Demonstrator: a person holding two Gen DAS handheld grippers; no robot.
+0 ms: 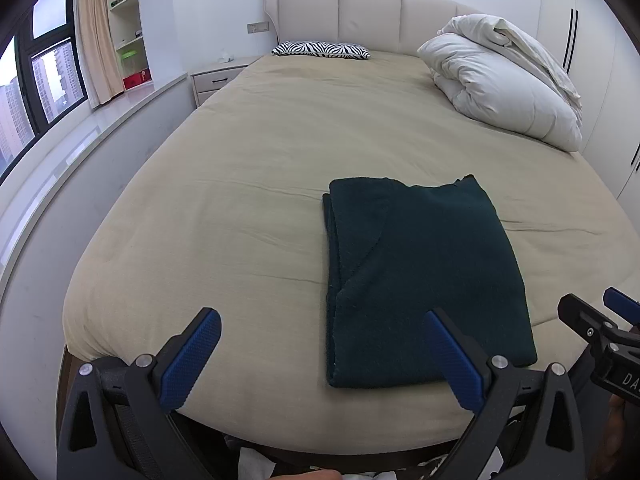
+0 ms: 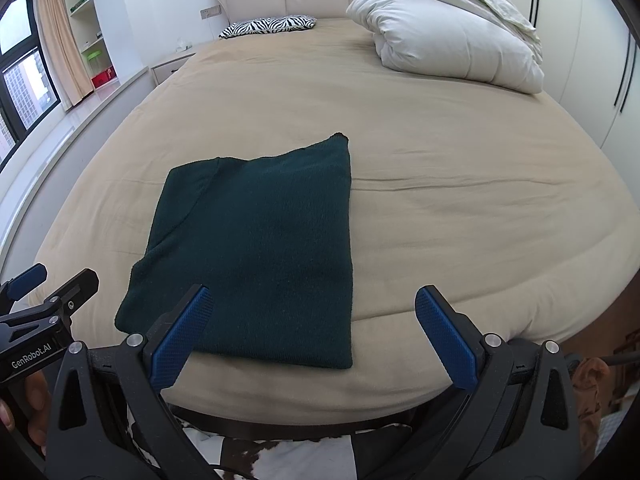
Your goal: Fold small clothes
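My dark green garment (image 1: 420, 276) lies on the bed (image 1: 240, 200) near its foot edge, already doubled into a long rectangle with a sleeve seam showing on top and its layered edges stacked along the left side. My left claw (image 1: 320, 360) hangs spread wide above the near left corner, gripping nothing; my right claw (image 2: 316, 332) is likewise spread and empty over the near right edge. I judge the step in hand to be the last fold, bringing the near hem up to meet the far edge. To do it well I would lower both claws onto the two near corners together, take all the layers in each pinch rather than only the top one, lift just enough to clear the sheet, and carry the hem forward evenly so neither side leads. I would lay it square on the far edge, where one corner pokes up a little, then release. The folded duvet (image 2: 452, 36) lies well apart, out of the way.
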